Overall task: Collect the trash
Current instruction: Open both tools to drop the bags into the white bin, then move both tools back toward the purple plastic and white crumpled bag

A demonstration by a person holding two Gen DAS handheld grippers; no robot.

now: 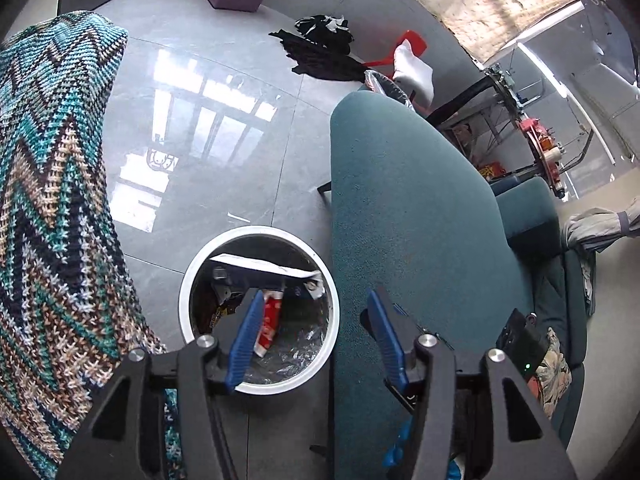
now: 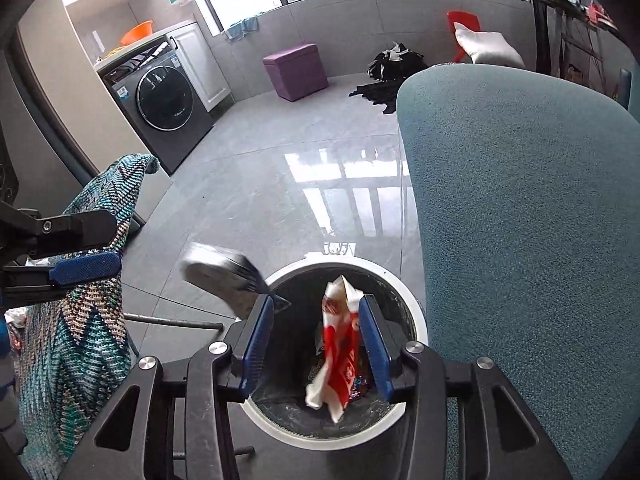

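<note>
**Dropping trash into the bin beside the chair**

Both grippers hang over the white-rimmed trash bin [image 2: 404, 280], which stands on the floor [image 2: 280, 208] close against the teal chair back [image 2: 520, 240]. The right gripper [image 2: 316, 348] has its jaws apart; the red-and-white wrapper [image 2: 340, 344] sits between them, lying against the right-hand pad but seemingly unclamped, directly above the bin's mouth. A blurred grey packet [image 2: 228, 276] is in the air just left of the rim. The left gripper [image 1: 316, 340] also stands with jaws apart and nothing between them, its near pad over the bin [image 1: 192, 280].

This looks like the release step. Next, each hand probably needs to clear the bin, and the grey packet may need checking, since it could land outside the rim.

Room is tight to the right, where the chair back crowds the bin, and to the left, where a zigzag knitted blanket [image 2: 80, 320] hangs close. The far floor is open up to the purple stool [image 2: 296, 70] and the dark clothes pile [image 2: 384, 76].
</note>
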